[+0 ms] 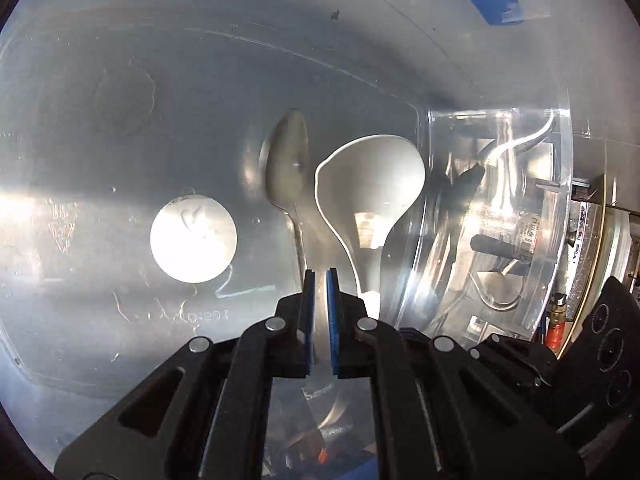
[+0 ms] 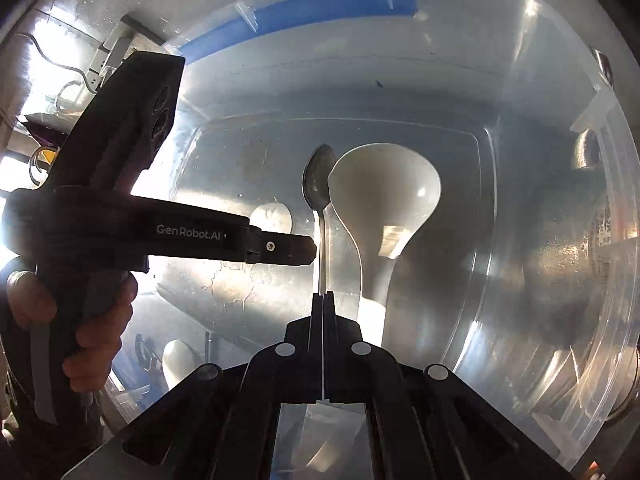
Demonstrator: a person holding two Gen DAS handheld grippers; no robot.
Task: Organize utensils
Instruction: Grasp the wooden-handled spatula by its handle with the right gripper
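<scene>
Inside clear bin [image 2: 520, 168], sunlit, clutter beyond wall. Right gripper [image 2: 322, 294] clamped tight on spoon [image 2: 318, 178] handle, bowl pointing down toward bin floor. Left gripper [image 1: 321, 276] narrowly parted, straddling same handle; contact unclear, likely steadying for handover or joint lowering. White ladle [image 2: 384, 204] just beside spoon, already in bin.

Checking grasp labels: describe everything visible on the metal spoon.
The metal spoon is slim, shiny steel, with an oval bowl and a thin straight handle. It points bowl-first into the clear plastic bin, beside the white ladle. The right gripper is shut on its handle; the left gripper straddles it, pads slightly apart.
</scene>
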